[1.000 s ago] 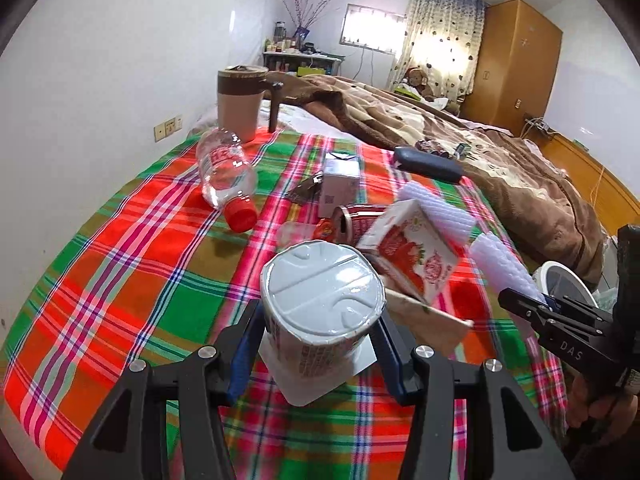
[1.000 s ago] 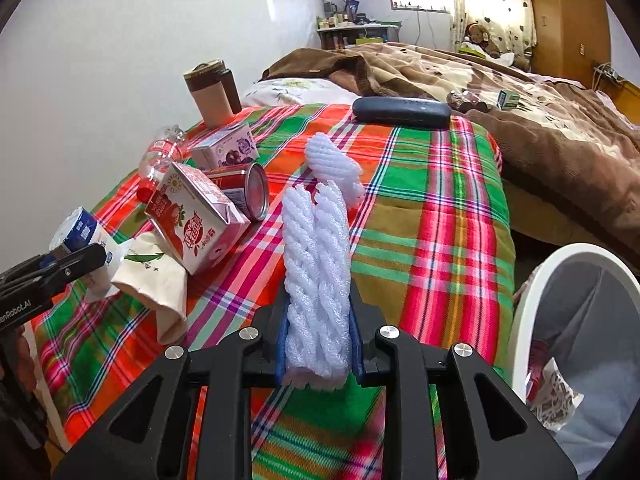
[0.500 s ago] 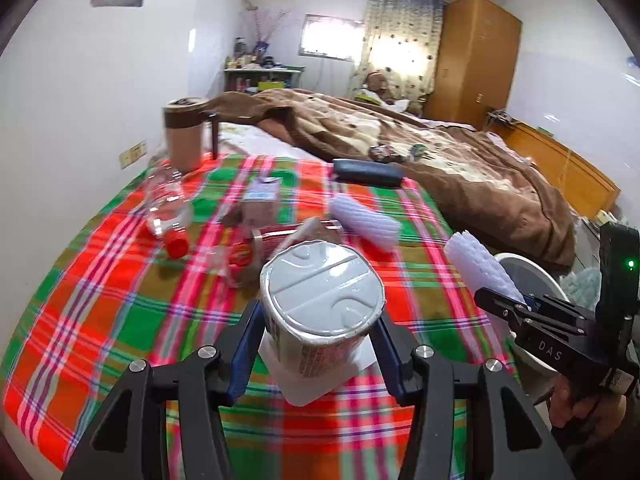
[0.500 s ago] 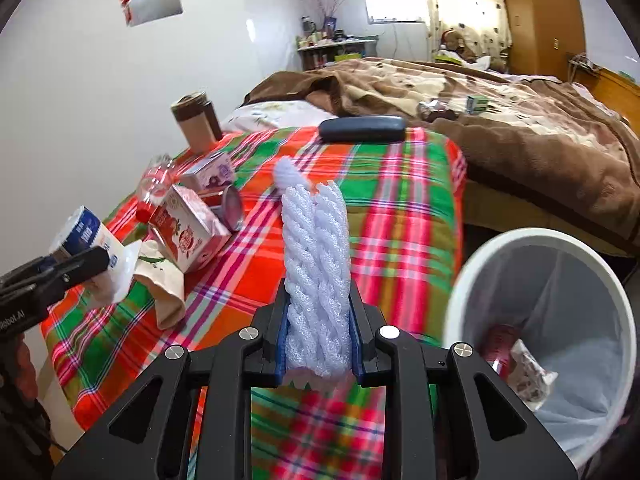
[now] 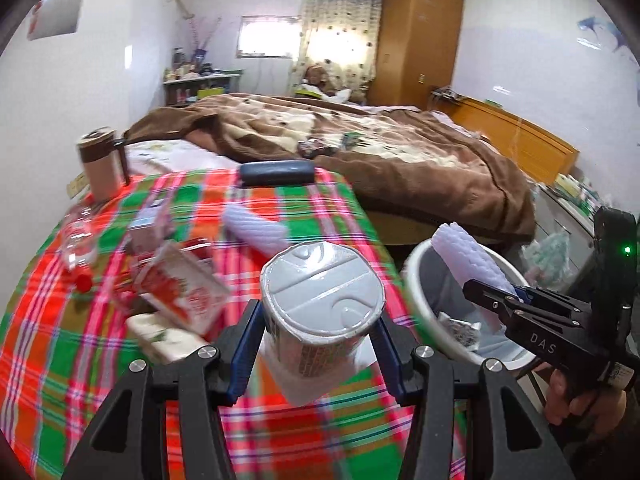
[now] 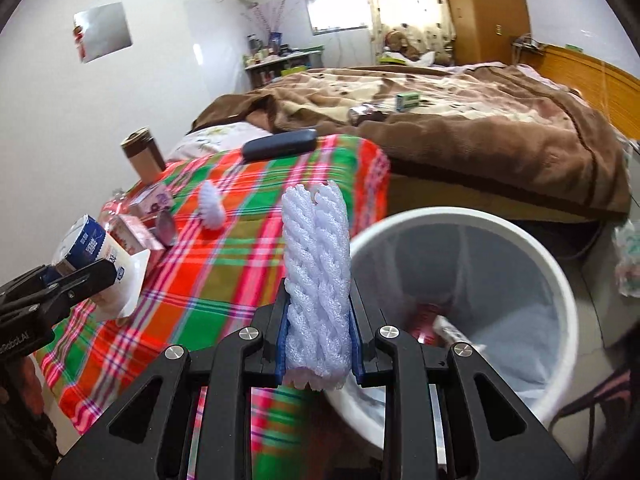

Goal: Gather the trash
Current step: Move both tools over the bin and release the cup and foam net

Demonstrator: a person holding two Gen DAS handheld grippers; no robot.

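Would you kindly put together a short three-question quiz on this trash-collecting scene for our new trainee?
1. True or false: the left hand-held gripper is clamped on a lidded cup.
2. What does the right hand-held gripper hold? A) a red carton B) a white foam sleeve C) a bottle
3. Fill in: the white bin already has ____ inside.

Key
1. True.
2. B.
3. Trash: a few pieces lie at its bottom. A second foam sleeve lies on the plaid cloth.
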